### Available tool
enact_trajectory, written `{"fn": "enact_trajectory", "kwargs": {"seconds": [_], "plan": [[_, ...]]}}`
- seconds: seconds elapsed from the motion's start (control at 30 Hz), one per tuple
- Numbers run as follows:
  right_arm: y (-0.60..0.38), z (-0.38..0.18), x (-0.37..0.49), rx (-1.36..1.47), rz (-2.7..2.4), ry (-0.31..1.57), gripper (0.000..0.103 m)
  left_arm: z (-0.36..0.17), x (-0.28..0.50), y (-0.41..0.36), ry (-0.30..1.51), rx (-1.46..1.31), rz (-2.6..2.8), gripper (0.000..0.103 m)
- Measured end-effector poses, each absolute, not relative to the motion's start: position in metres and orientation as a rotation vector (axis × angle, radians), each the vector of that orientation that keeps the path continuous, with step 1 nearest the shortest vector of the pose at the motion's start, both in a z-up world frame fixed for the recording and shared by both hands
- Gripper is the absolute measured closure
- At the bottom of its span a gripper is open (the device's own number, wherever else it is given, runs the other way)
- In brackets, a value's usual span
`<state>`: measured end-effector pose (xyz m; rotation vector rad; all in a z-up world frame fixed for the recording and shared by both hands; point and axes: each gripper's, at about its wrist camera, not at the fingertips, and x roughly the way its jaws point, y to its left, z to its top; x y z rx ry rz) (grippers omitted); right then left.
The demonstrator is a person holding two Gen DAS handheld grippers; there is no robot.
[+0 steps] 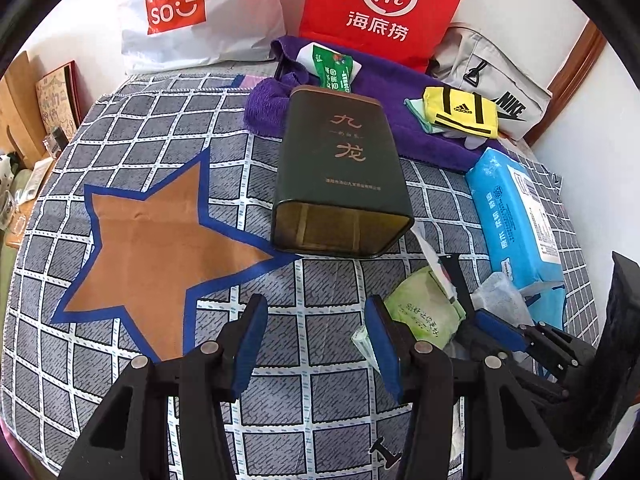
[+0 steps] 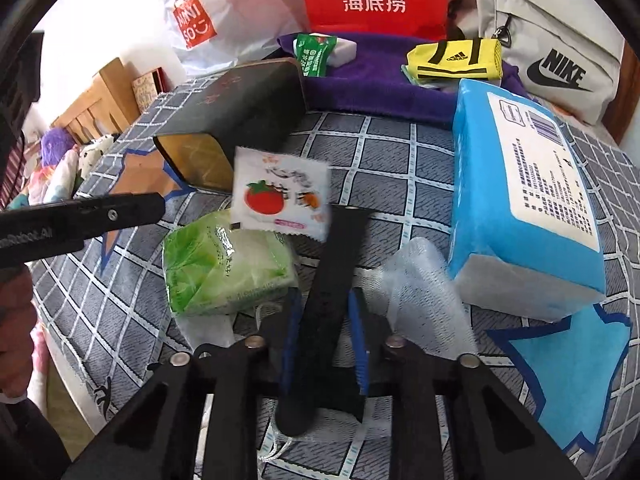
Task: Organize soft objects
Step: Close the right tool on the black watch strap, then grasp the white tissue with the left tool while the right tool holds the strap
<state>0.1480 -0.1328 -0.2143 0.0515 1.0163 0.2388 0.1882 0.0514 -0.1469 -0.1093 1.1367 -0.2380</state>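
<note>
My right gripper (image 2: 323,316) is shut on a black strap (image 2: 340,256) that stands up between its blue pads, above the bed. A white tomato-print packet (image 2: 282,196) sits at the strap's far tip; I cannot tell whether it is attached. A green tissue pack (image 2: 224,264) lies just left of it. My left gripper (image 1: 316,340) is open and empty over the checked bedspread (image 1: 160,128), in front of a dark green tin (image 1: 340,168) lying on its side with its open mouth toward me. The right gripper (image 1: 500,332) shows at its right beside the green tissue pack (image 1: 424,308).
A blue tissue pack (image 2: 528,196) lies at the right, a clear mesh bag (image 2: 424,280) beside it. On a purple towel (image 2: 360,88) at the back lie a green packet (image 2: 316,54) and a yellow Adidas pouch (image 2: 456,60). Red, white and grey Nike bags (image 2: 560,56) line the wall.
</note>
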Motion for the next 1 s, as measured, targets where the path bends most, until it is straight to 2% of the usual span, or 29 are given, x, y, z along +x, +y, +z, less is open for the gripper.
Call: {"fn": "enact_trajectory", "kwargs": {"seconds": [0.4, 1.0], "plan": [[-0.153, -0.186, 0.123, 0.052, 0.246, 0.957, 0.082, -0.142, 0.178, 0.048, 1.138, -0.113, -0.237, 0.055], [-0.196, -0.155, 0.051, 0.076, 0.281, 0.811, 0.082, -0.139, 0.117, 0.008, 1.157, -0.067, -0.293, 0.055]]}}
